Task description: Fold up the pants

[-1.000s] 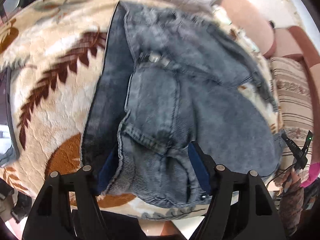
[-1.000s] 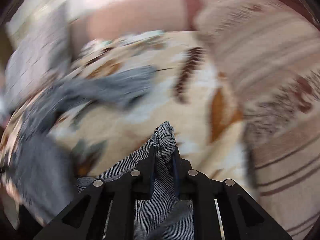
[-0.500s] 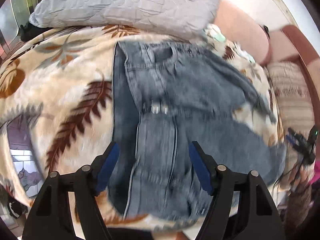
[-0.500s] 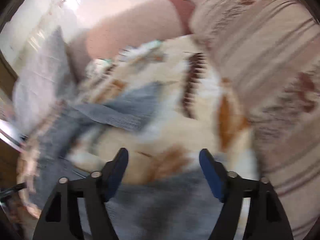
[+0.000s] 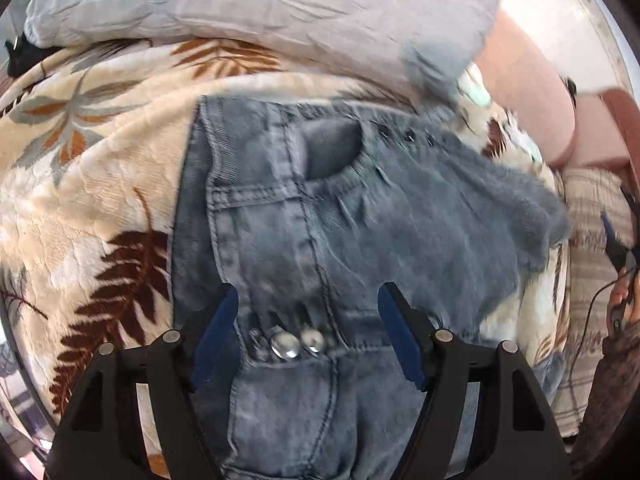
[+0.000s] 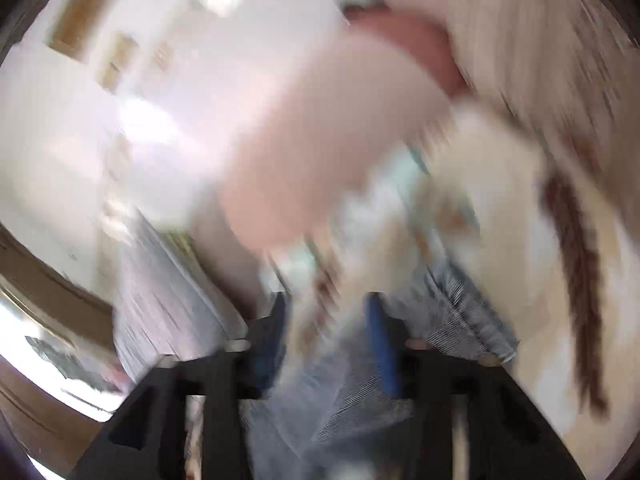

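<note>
Two sets of fingers, both released: the left gripper (image 5: 308,338) straddles the jeans (image 5: 320,220) (running toward the frame's top); the right gripper (image 6: 328,340), blurred, is opening, clamping nothing.

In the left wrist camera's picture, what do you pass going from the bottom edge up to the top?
Left claw → silver buttons on the jeans → leaf-patterned blanket → grey pillow.

Right gripper (image 6: 328,344): a second ago clamped on a fold of the jeans (image 5: 320,216), now jaws opening, cloth released, view swung upward. Left gripper (image 5: 308,336): now over the jeans' metal buttons (image 5: 286,344), nearer the pillow (image 5: 256,4).
</note>
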